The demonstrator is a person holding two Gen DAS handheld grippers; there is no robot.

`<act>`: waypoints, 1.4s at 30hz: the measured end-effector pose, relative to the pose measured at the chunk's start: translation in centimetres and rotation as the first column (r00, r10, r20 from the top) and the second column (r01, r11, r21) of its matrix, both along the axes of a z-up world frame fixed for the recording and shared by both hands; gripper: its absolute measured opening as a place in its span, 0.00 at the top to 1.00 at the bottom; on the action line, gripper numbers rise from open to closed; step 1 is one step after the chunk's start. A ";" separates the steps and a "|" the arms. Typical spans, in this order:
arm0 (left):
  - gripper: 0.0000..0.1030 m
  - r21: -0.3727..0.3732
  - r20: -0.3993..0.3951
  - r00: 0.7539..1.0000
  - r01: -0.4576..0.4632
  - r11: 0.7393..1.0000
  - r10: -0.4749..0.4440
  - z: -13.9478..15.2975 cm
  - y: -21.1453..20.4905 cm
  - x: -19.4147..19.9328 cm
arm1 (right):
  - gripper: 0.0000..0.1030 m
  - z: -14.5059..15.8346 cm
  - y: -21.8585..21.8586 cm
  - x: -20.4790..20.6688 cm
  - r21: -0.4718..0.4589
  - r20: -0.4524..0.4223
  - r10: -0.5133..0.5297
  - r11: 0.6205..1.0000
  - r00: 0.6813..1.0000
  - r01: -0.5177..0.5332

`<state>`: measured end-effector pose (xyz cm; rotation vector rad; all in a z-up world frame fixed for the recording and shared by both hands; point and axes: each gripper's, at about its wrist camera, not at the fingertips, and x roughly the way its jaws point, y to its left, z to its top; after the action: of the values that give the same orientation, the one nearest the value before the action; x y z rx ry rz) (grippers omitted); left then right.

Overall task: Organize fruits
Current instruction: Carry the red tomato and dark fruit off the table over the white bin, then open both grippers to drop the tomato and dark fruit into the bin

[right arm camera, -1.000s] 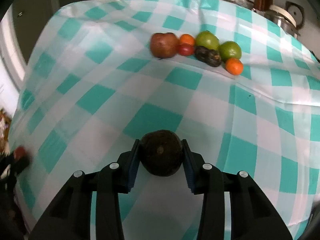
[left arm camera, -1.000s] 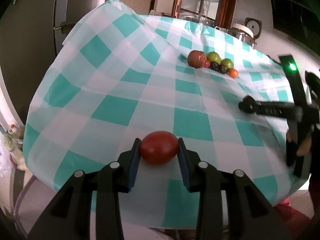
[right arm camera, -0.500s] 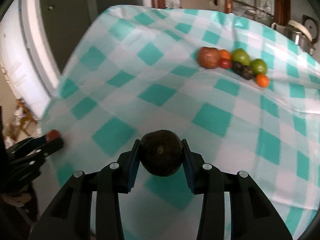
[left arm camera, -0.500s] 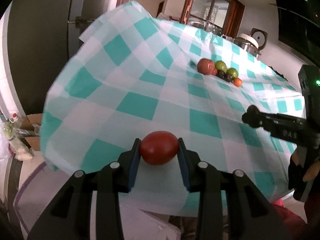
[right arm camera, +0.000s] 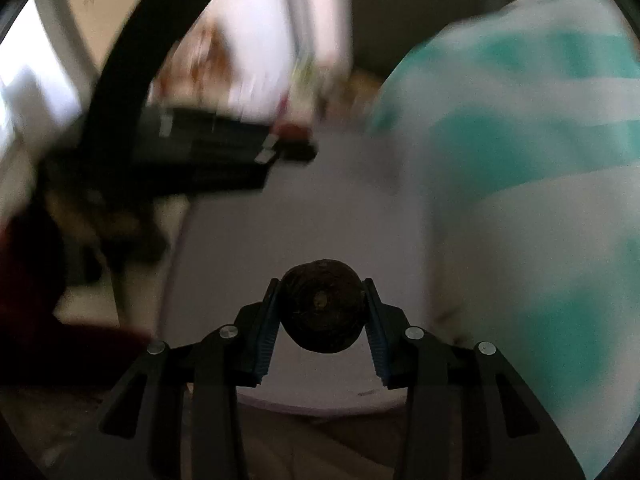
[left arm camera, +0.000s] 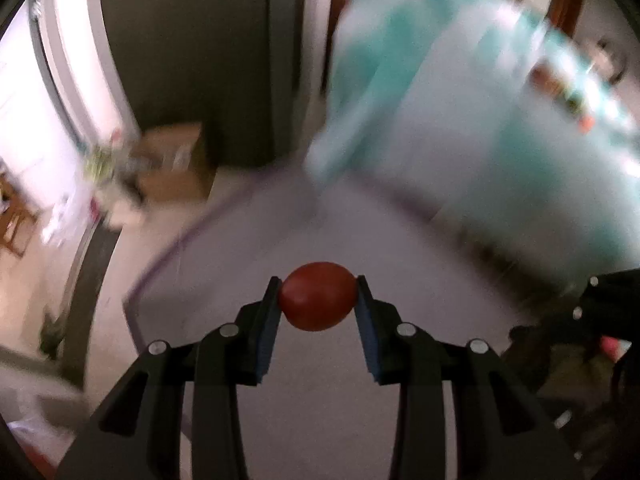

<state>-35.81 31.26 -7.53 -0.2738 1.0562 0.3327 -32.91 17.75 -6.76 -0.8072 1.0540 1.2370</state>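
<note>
Left wrist: my left tongs (left arm camera: pixel 318 304) clamped on red fruit (left arm camera: pixel 317 302), right tongs (right arm camera: pixel 321 307) clamped on dark fruit (right arm camera: pixel 322 307). Both aim down past the checked cloth (right arm camera: pixel 540 160), over pale surface (left arm camera: pixel 320 232). Heavy blur. I'd slow down, keep squeeze constant, release only once settled.

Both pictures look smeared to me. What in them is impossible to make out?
- Left wrist view: fruit row on the checked cloth, mere blurred specks.
- Right wrist view: left gripper, smeared; its load unclear.
- Both views: where the red fruit and dark fruit are headed, blurred pale surface only.
</note>
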 end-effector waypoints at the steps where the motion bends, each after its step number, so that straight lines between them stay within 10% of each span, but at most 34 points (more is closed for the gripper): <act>1: 0.64 -0.012 -0.059 0.998 0.004 1.000 -0.004 -1.6 0.4 0.6 | 0.61 -2.6 1.4 -0.6 -0.078 0.008 0.032 0.996 0.999 -0.032; 9: 0.64 -0.086 -0.372 0.928 -0.036 0.996 0.002 -10.5 3.5 4.3 | 0.61 -11.4 4.3 -4.3 -0.364 0.059 0.239 0.909 0.969 -0.202; 18: 0.63 -0.062 -0.411 0.912 -0.043 0.997 0.013 -11.6 4.0 4.6 | 0.61 -11.2 5.1 -2.8 -0.390 0.024 0.190 0.906 0.982 -0.166; 26: 0.27 -0.026 -0.404 0.914 -0.046 0.999 0.032 -11.6 2.5 5.0 | 0.32 -9.5 5.0 -1.2 -0.361 -0.024 0.115 0.925 0.993 -0.116; 30: 0.23 -0.048 -0.309 0.949 -0.082 0.996 0.063 -9.9 3.1 3.9 | 0.32 -6.3 4.4 -1.7 -0.272 0.024 0.122 0.956 0.992 -0.111; 34: 0.23 -0.002 -0.095 0.968 -0.236 0.972 0.234 -3.4 3.7 1.7 | 0.32 3.3 1.9 -1.4 0.009 0.020 0.106 0.994 0.994 -0.107; 38: 0.01 0.111 0.278 0.930 -0.279 0.954 0.240 7.6 0.8 -0.7 | 0.16 13.4 -3.4 2.5 0.302 0.118 -0.006 0.953 0.993 -0.030; 42: 0.01 0.235 0.518 0.855 -0.122 0.964 -0.018 16.8 -6.5 1.6 | 0.16 18.7 -11.9 7.9 0.471 0.192 -0.256 0.871 0.948 0.140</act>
<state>-34.21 24.79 9.30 -0.1413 0.4628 0.4151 -25.01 5.89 11.93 -0.4591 0.5897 1.1089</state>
